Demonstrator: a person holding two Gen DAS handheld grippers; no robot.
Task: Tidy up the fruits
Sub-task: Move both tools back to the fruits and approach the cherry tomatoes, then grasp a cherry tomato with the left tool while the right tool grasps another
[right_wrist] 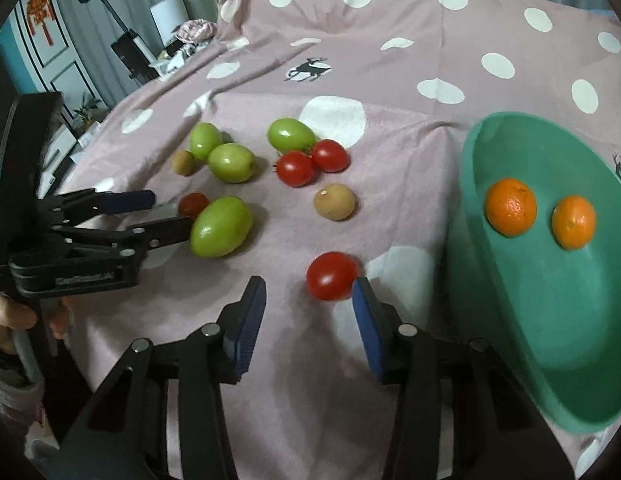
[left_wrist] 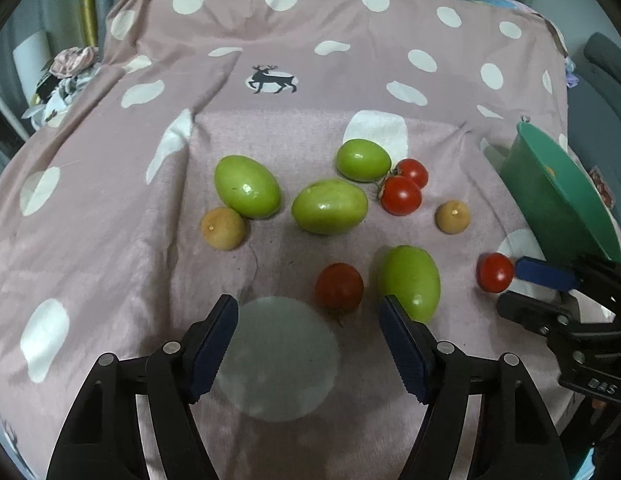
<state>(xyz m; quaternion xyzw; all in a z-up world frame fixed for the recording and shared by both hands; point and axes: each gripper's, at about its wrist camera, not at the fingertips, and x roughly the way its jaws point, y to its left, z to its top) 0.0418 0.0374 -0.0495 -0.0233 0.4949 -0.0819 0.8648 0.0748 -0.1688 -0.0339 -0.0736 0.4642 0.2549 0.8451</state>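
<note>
Fruit lies scattered on a pink spotted cloth [left_wrist: 110, 220]: several green oval fruits, several red tomatoes and two brown round fruits. My left gripper [left_wrist: 308, 308] [right_wrist: 170, 212] is open, with a red tomato [left_wrist: 338, 286] [right_wrist: 193, 204] just ahead between its fingertips and a green fruit [left_wrist: 410, 280] [right_wrist: 220, 226] beside its right finger. My right gripper [right_wrist: 308, 288] [left_wrist: 510, 286] is open low over the cloth. Another red tomato [right_wrist: 330, 276] [left_wrist: 494, 272] sits at its tips, close to the right pad and clear of the left one. A green bowl [right_wrist: 550, 320] [left_wrist: 550, 184] holds two oranges [right_wrist: 510, 206].
More green fruits [left_wrist: 246, 186] [left_wrist: 329, 206] [left_wrist: 363, 160], a pair of tomatoes [left_wrist: 400, 195] and the brown fruits [left_wrist: 223, 228] [left_wrist: 452, 217] lie farther back. The bowl stands tilted at the right edge of the cloth. A hand [right_wrist: 10, 320] holds the left gripper.
</note>
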